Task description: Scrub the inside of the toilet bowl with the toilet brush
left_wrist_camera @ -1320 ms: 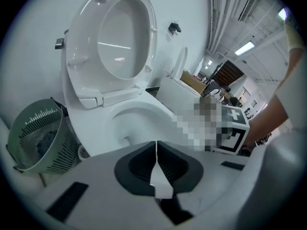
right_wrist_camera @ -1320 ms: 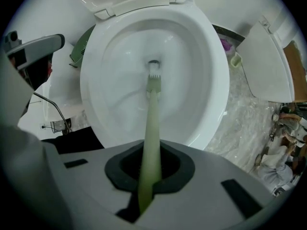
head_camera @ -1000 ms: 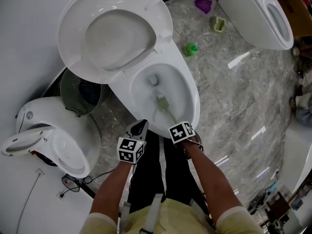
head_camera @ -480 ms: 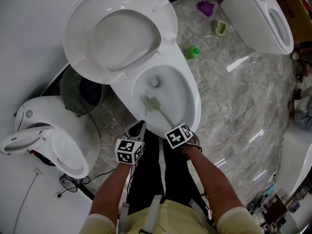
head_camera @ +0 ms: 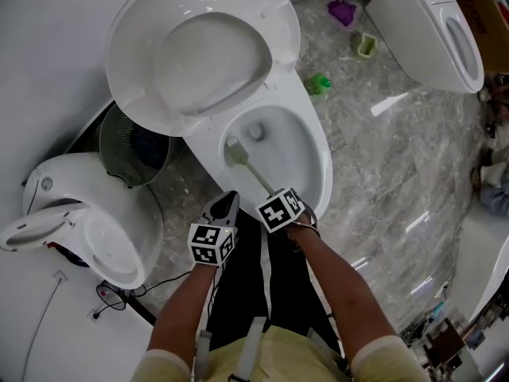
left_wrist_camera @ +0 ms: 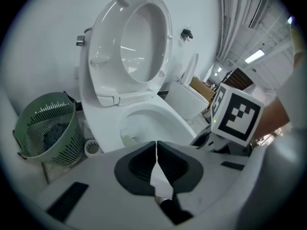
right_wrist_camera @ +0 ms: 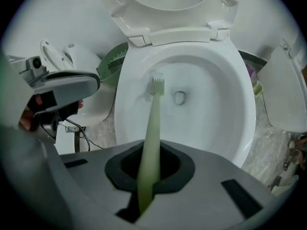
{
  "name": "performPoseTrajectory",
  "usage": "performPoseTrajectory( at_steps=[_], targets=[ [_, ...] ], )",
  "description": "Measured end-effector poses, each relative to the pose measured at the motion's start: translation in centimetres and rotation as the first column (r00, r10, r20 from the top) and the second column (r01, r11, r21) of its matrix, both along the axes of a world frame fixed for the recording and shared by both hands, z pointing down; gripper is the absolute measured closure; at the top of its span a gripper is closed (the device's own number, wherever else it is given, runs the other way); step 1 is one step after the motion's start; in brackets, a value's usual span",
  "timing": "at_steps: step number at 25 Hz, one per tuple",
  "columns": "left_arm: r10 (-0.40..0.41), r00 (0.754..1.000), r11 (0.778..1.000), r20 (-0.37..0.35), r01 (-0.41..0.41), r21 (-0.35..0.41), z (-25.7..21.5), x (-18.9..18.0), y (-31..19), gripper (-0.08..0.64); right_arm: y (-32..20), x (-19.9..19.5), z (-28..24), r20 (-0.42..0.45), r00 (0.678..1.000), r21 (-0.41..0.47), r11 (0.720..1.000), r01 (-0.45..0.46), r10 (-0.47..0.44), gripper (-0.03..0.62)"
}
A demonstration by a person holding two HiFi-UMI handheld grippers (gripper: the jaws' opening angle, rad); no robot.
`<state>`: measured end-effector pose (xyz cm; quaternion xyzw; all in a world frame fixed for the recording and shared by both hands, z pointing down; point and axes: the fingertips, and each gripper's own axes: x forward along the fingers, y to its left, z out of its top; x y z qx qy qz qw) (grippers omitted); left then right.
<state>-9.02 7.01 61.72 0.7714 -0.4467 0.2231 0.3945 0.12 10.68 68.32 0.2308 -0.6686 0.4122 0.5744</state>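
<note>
A white toilet bowl (head_camera: pixel 314 161) stands in front of me with its lid and seat (head_camera: pixel 199 50) raised. My right gripper (head_camera: pixel 280 205) is shut on the pale green toilet brush (right_wrist_camera: pixel 150 138), whose handle runs forward between the jaws. The brush head (head_camera: pixel 233 153) (right_wrist_camera: pixel 157 86) rests against the bowl's inner wall on the left side, beside the drain hole (right_wrist_camera: pixel 179 97). My left gripper (head_camera: pixel 223 213) hangs shut and empty near the bowl's front rim, to the left of the right one; in the left gripper view (left_wrist_camera: pixel 156 157) its jaws meet with nothing between them.
A green mesh waste basket (head_camera: pixel 131 146) (left_wrist_camera: pixel 45 126) stands left of the toilet. Another white toilet (head_camera: pixel 91 229) with cables lies at the left, and a third (head_camera: pixel 433 22) at the upper right. Small green and purple items (head_camera: pixel 320 83) lie on the marble floor.
The brush head has swept from the bowl's middle toward its left inner wall and farther back. My right gripper has shifted left and forward with it; the left gripper has stayed put.
</note>
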Motion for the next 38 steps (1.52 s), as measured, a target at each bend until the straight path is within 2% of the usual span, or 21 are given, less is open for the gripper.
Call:
performPoseTrajectory(
  at_steps=[9, 18, 28, 38],
  targets=[
    [-0.001, 1.0, 1.0, -0.022, 0.001, -0.001, 0.1, 0.5, -0.6, 0.545, -5.1, 0.3, 0.4, -0.031, 0.999, 0.043, 0.998, -0.039, 0.04, 0.565],
    [0.014, 1.0, 1.0, -0.023, -0.014, 0.015, -0.2, 1.0, -1.9, 0.545, -8.2, 5.3, 0.4, -0.104, 0.986, 0.1, 0.987, -0.122, 0.132, 0.565],
    [0.039, 0.999, 0.999, -0.022, -0.039, 0.0, -0.6, 2.2, -0.8, 0.545, -4.4, 12.2, -0.1, -0.187, 0.953, 0.092, 0.971, -0.223, 0.237, 0.565],
    [0.054, 0.998, 0.998, -0.026, -0.053, 0.013, -1.3, 3.8, -0.2, 0.545, 0.9, 14.2, -0.6, -0.213, 0.947, 0.042, 0.971, -0.236, 0.24, 0.565]
  ],
)
